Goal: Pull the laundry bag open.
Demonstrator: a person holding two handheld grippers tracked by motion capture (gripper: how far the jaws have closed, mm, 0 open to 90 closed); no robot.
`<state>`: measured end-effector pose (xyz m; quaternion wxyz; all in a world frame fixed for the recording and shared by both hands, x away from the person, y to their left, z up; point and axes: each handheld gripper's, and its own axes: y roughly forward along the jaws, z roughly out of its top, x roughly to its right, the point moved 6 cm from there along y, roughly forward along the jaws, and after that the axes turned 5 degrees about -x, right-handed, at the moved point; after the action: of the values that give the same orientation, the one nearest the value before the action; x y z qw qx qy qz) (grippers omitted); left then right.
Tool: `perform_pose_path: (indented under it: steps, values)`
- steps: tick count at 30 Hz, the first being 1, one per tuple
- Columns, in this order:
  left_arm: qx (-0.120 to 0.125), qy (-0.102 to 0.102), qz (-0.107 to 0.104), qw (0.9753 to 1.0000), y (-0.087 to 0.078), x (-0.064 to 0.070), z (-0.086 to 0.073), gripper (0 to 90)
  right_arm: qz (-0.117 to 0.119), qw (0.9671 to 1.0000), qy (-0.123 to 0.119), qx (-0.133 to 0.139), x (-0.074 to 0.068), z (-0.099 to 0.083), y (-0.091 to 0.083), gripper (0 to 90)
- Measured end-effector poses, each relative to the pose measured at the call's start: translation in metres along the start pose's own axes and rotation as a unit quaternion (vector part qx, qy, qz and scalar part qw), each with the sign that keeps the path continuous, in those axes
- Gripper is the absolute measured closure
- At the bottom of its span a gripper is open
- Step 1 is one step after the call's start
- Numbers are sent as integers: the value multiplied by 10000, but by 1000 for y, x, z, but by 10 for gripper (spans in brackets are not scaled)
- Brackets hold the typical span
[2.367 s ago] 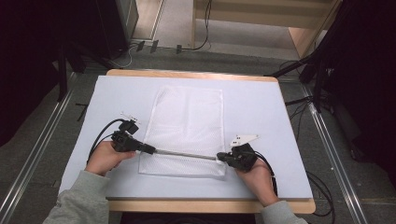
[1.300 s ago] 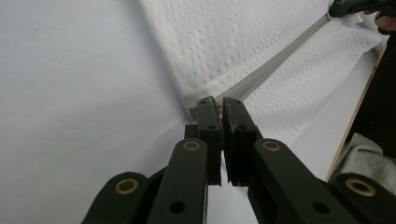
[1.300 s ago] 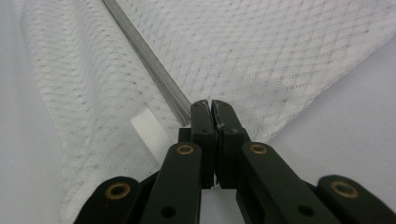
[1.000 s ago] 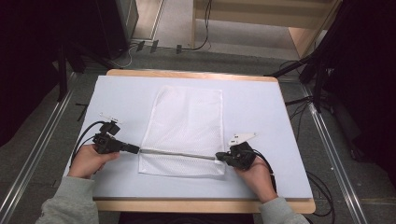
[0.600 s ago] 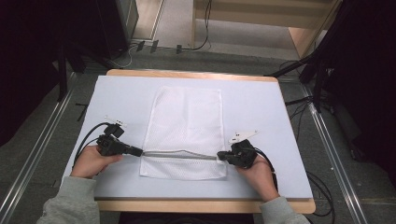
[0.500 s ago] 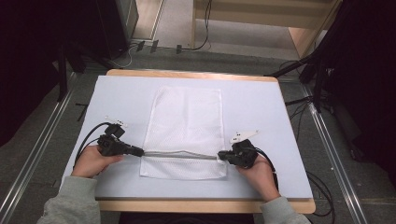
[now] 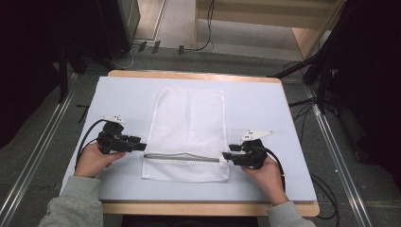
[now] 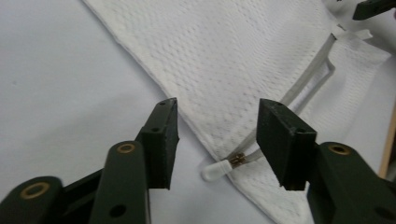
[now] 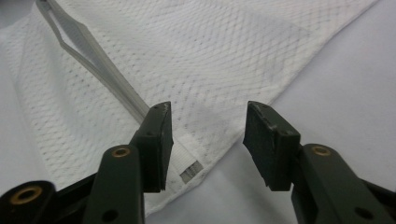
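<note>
Both grippers, left [image 8: 217, 142] and right [image 9: 208, 144], are spread wide with nothing held. The mesh bag [image 7: 189, 130] lies flat between them, zipper pull [image 8: 215, 170] between the left fingers. Looks unzipped; next probably grab the opening.

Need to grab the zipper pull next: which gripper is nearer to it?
Left. The left gripper hangs open right over the zipper pull at the mesh bag's left edge. The right gripper is open at the zipper's far end.

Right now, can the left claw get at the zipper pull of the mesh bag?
Probably yes. The left claw is open, and the zipper pull lies flat on the mesh bag between its jaws with nothing over it.
</note>
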<state>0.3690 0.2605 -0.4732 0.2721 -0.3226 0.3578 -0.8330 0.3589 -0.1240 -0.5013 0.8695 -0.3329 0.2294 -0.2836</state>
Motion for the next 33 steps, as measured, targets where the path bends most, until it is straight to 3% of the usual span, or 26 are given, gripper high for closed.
perform_pose_path:
  steps: [6,12,19,33]
  values:
    - [48,-56,188,9998,-1,-7,0,437,-113,9998,34,131,7,0,-4,464]
    - [142,-195,335,9991,-4,-15,0,387,-232,9992,228,218,17,-1,-9,426]
    - [229,-333,475,9981,-7,-23,1,374,-397,9977,476,279,32,-6,-16,390]
    - [382,-466,754,9953,-11,-37,2,358,-659,9941,735,442,52,-16,-28,345]
